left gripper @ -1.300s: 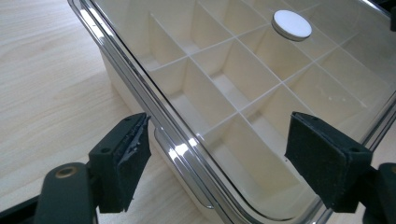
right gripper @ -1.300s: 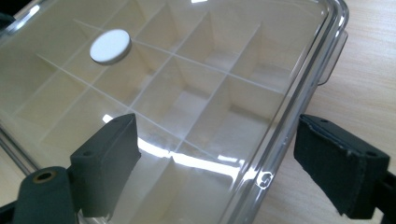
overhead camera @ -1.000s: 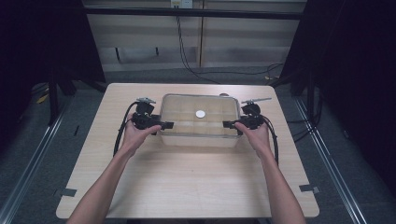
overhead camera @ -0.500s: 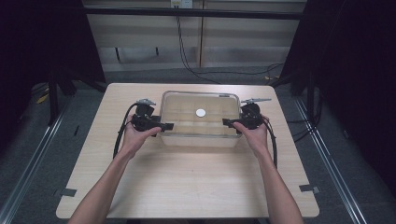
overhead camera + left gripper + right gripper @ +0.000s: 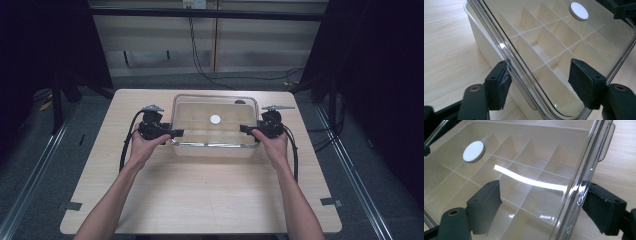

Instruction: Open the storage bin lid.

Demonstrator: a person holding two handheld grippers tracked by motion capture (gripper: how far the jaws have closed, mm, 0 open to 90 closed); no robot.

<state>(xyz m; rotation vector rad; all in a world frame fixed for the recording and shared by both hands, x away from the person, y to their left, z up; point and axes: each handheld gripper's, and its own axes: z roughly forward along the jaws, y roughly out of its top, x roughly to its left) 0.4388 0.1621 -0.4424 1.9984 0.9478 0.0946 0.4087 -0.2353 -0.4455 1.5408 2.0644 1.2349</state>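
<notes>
Both claws spread astride clear lid (image 5: 215, 125) end edges.

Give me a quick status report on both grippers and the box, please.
Left gripper and right gripper open, jaws straddling the clear lid's end edges. Lid tilted above the divided box. White disc on lid. Nothing in the way.

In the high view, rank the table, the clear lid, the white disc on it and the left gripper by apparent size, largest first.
1. table
2. clear lid
3. left gripper
4. white disc

Nearness to the camera hardly matters: all four sit at about table height.
</notes>
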